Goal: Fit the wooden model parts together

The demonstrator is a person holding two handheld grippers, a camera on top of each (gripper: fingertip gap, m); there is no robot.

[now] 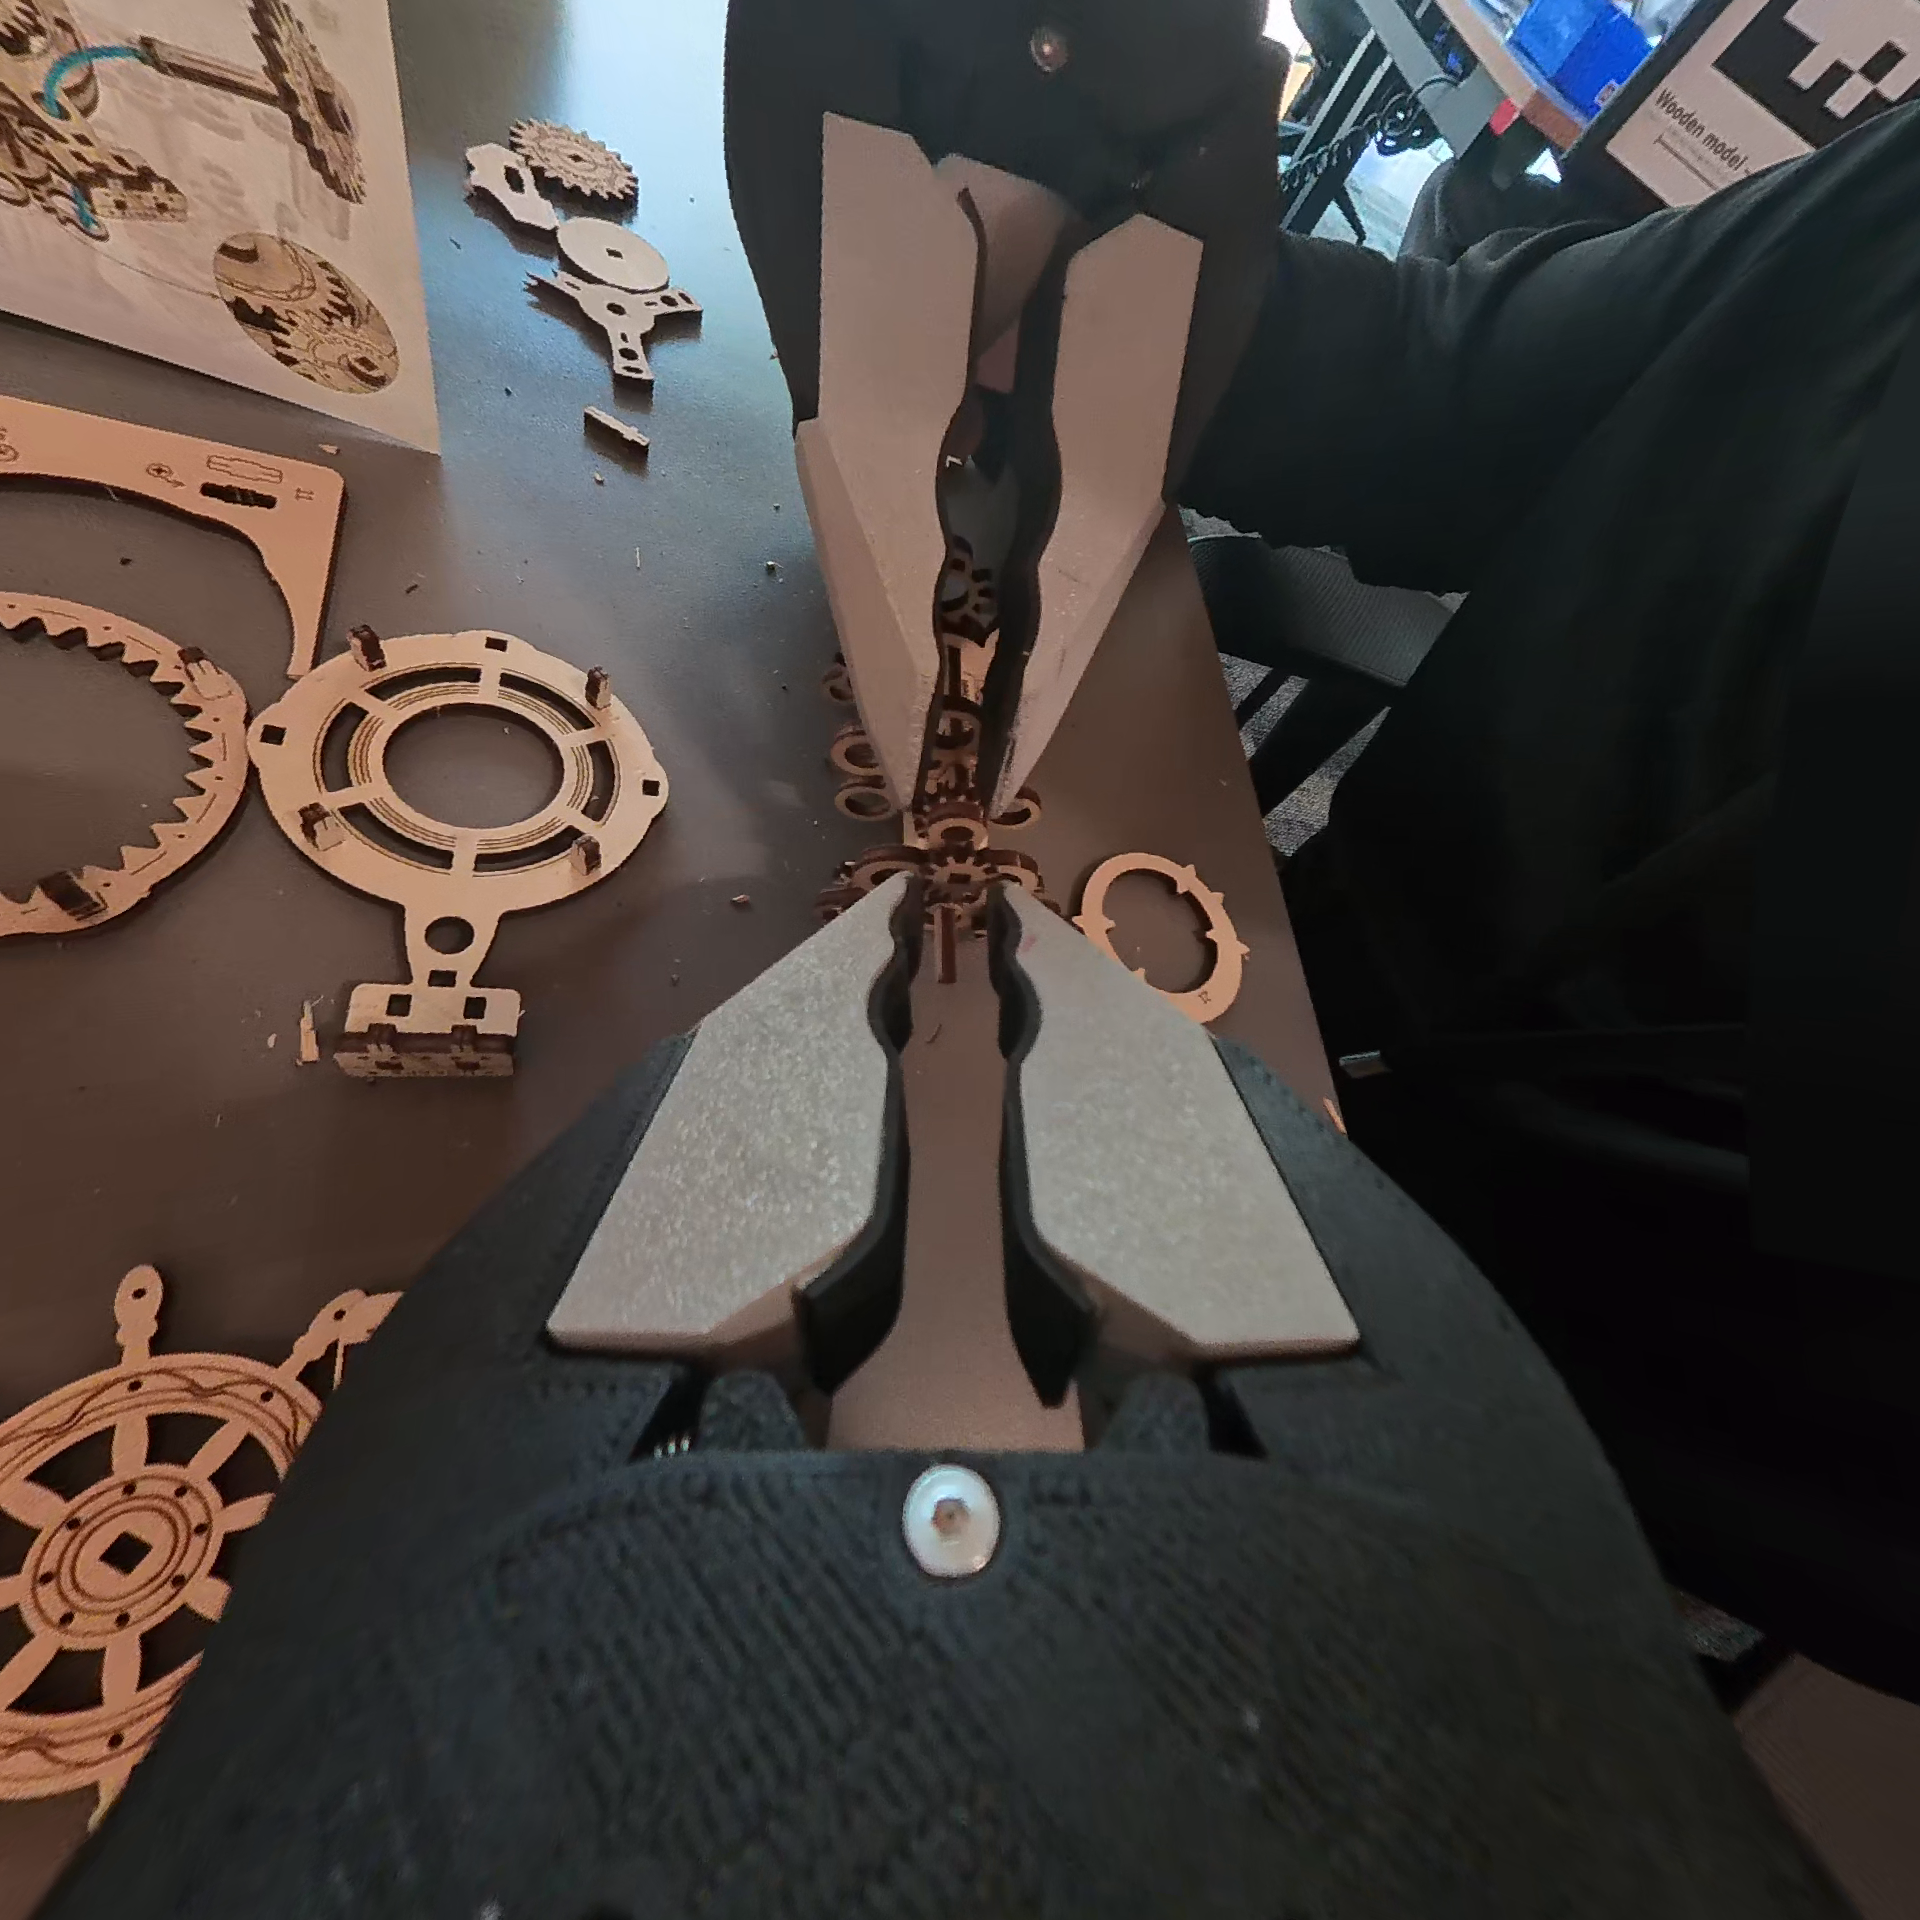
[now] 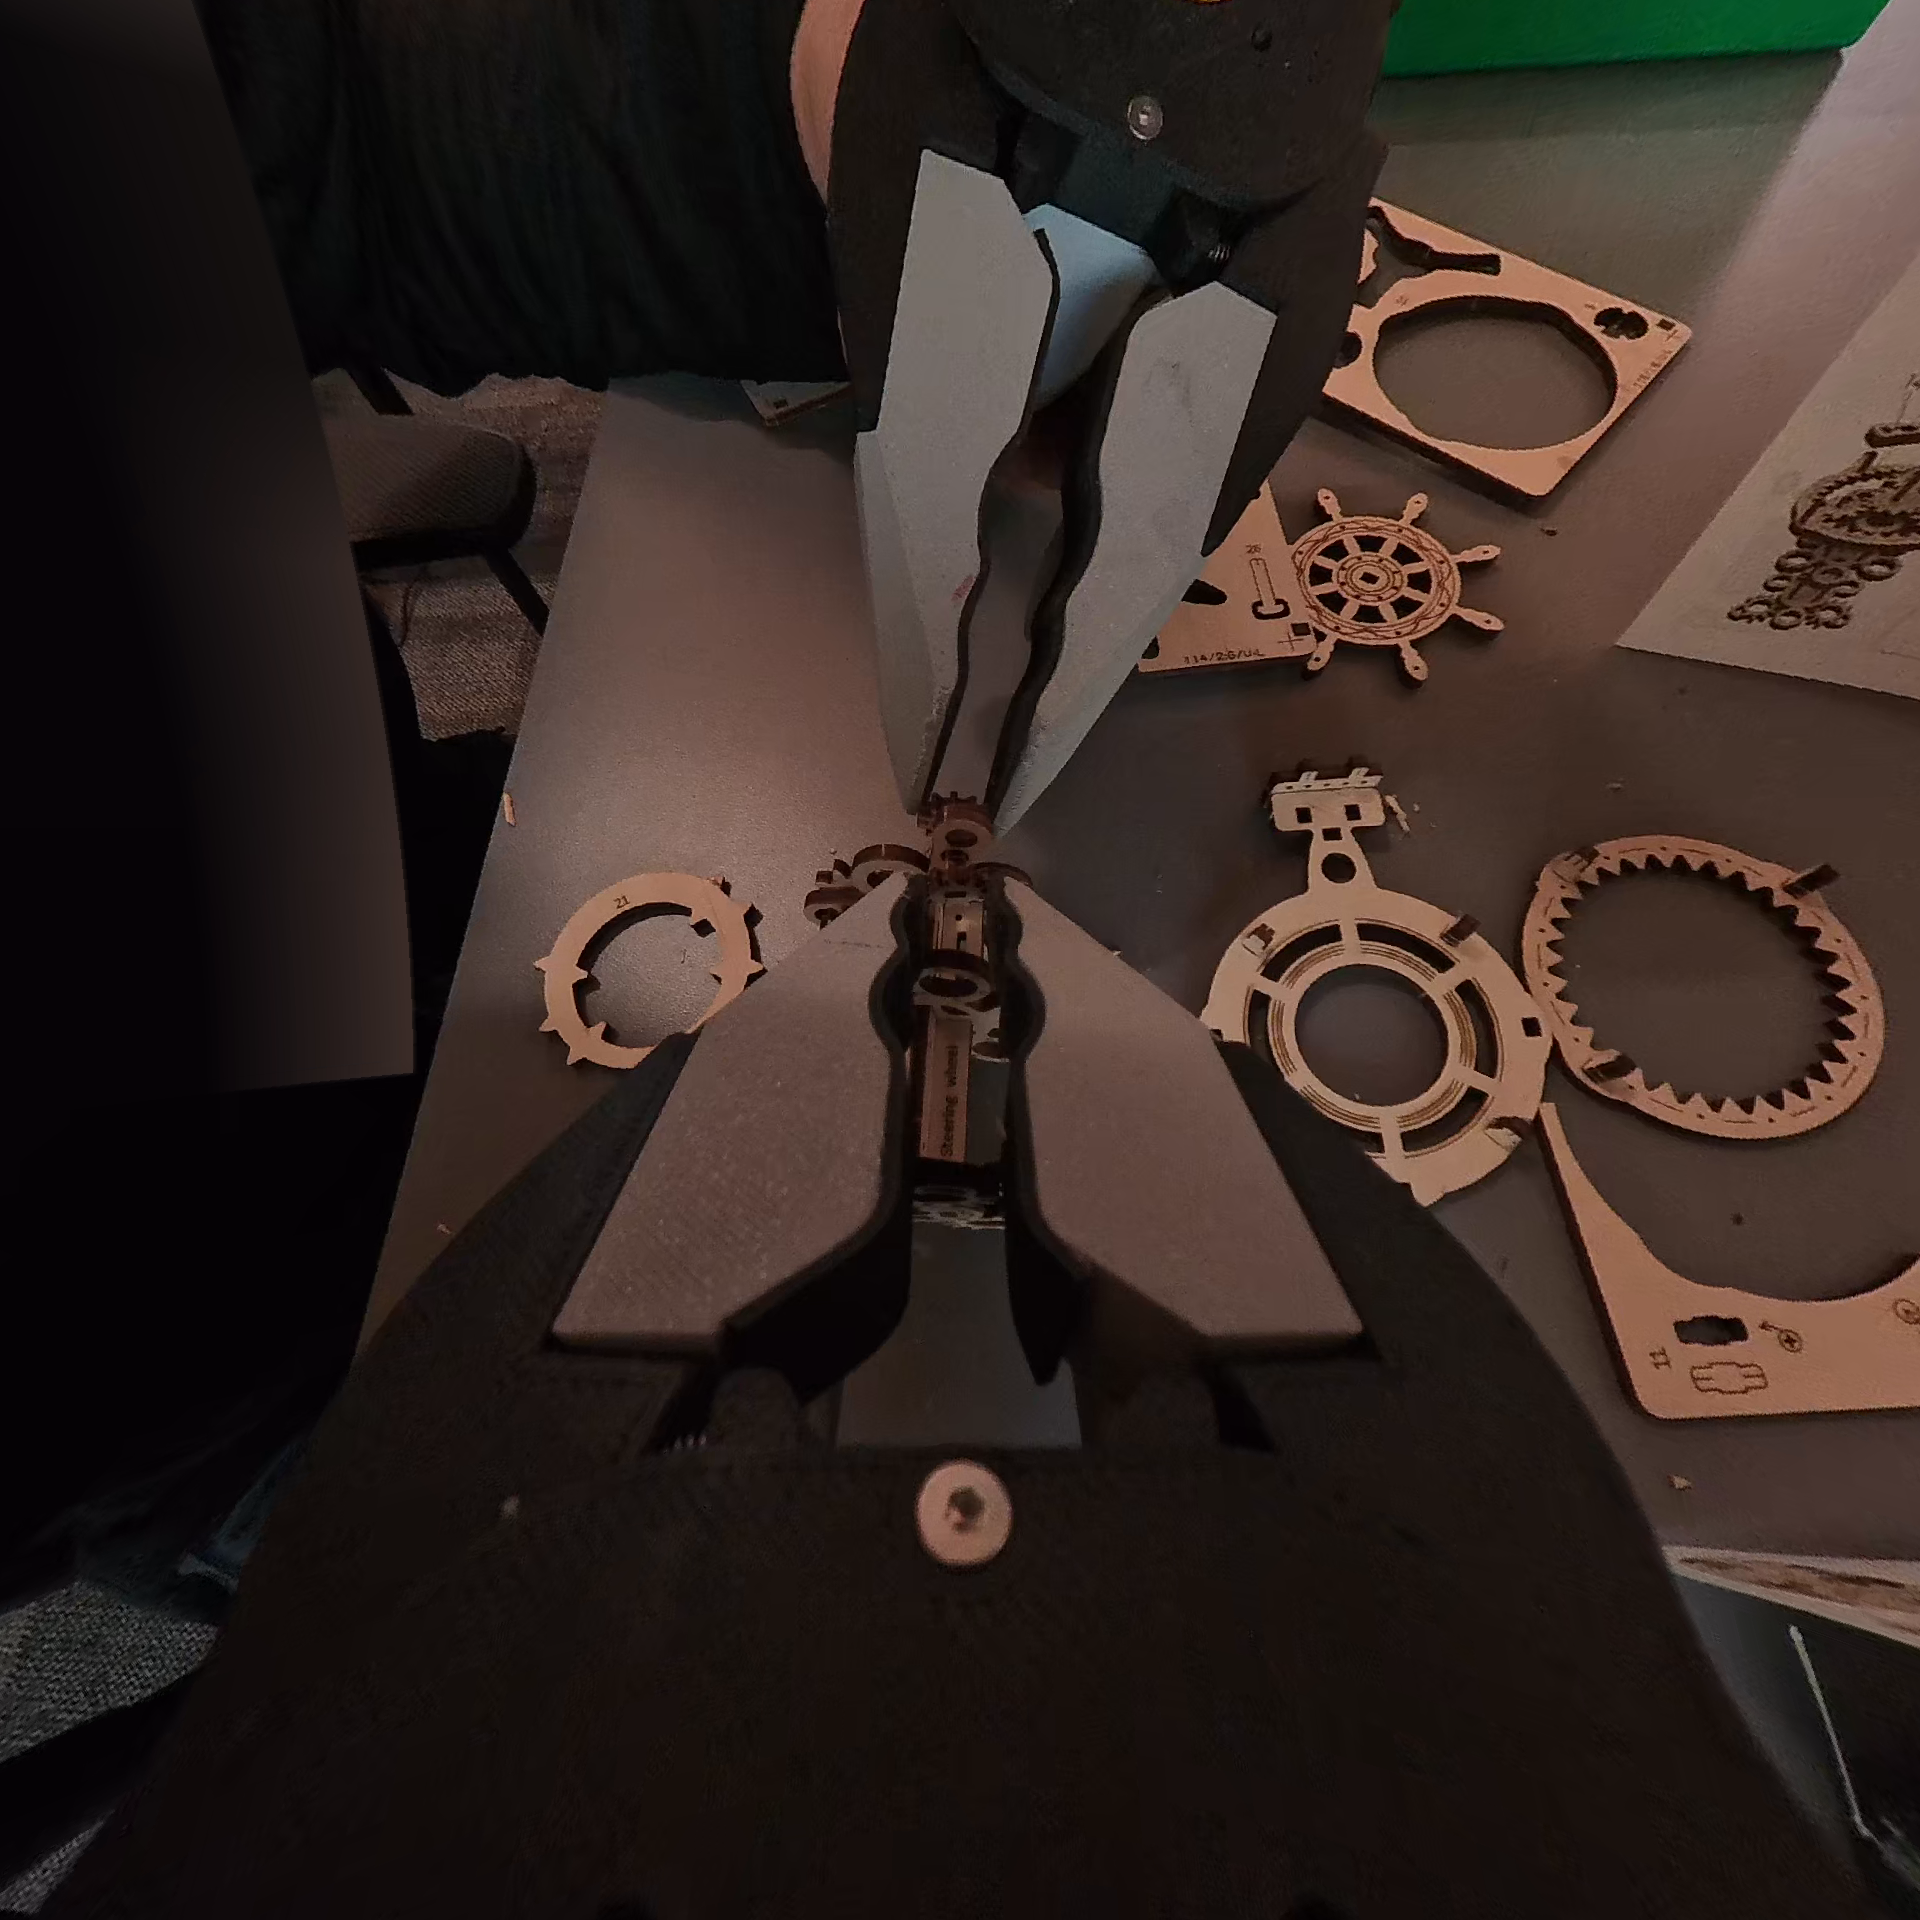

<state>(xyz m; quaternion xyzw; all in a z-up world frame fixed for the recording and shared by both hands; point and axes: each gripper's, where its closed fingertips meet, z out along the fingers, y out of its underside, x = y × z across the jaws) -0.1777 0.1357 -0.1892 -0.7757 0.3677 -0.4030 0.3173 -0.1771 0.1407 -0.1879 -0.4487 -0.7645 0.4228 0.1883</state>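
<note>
The two grippers meet tip to tip above the dark table's near corner. My right gripper (image 2: 951, 883) is shut on a long wooden sub-assembly (image 2: 951, 997) with ring-shaped ornaments, held edge-on between its fingers. In the left wrist view the right gripper (image 1: 961, 821) comes down from the top with that sub-assembly (image 1: 951, 727). My left gripper (image 1: 951, 904) is shut on a small gear-like wooden piece (image 1: 956, 873) at the end of the sub-assembly. The left gripper (image 2: 961, 816) comes down from the top of the right wrist view, on that piece (image 2: 951, 821). How the two parts join is hidden.
A notched ring (image 1: 1158, 935) lies just under the grippers. A round frame with a stand (image 1: 457, 769), a toothed ring (image 1: 114, 769), a ship's wheel (image 1: 114, 1558), cut-out sheets (image 1: 208, 499) and an instruction sheet (image 1: 208, 187) lie around. A person's dark sleeve (image 1: 1558, 520) is beyond the table edge. Left and right tips are no more than a few centimetres apart.
</note>
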